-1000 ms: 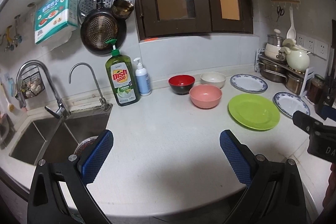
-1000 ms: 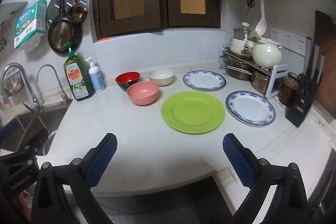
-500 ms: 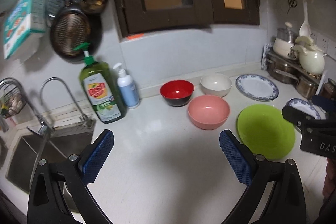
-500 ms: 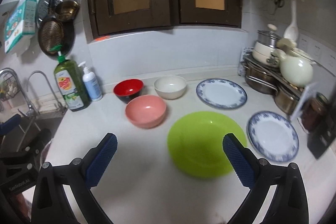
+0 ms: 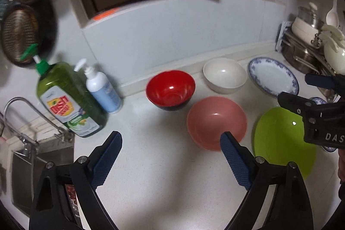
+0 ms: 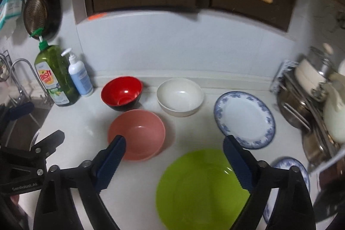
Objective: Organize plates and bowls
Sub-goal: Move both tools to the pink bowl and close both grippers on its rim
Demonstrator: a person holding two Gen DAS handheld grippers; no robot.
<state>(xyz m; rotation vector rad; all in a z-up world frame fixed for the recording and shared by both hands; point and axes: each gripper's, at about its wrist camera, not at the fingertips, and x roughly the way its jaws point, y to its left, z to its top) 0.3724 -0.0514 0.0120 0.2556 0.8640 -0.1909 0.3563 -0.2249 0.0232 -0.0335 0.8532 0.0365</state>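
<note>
Left gripper (image 5: 171,141) is hovering over the tabletop (image 5: 151,165), jaws spread wide and holding nothing, its right fingertip overlapping the pink bowl (image 5: 215,122), red bowl (image 5: 170,92) sitting beyond.

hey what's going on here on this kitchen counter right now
A person is holding two tongs over the counter, starting to sort dishes. Both the left tongs and right tongs are open and empty. Nothing is stacked: the pink bowl, red bowl and white bowl sit apart, beside the green plate and two blue-rimmed plates. The left tongs point toward the pink bowl, the right toward the green plate.
</note>
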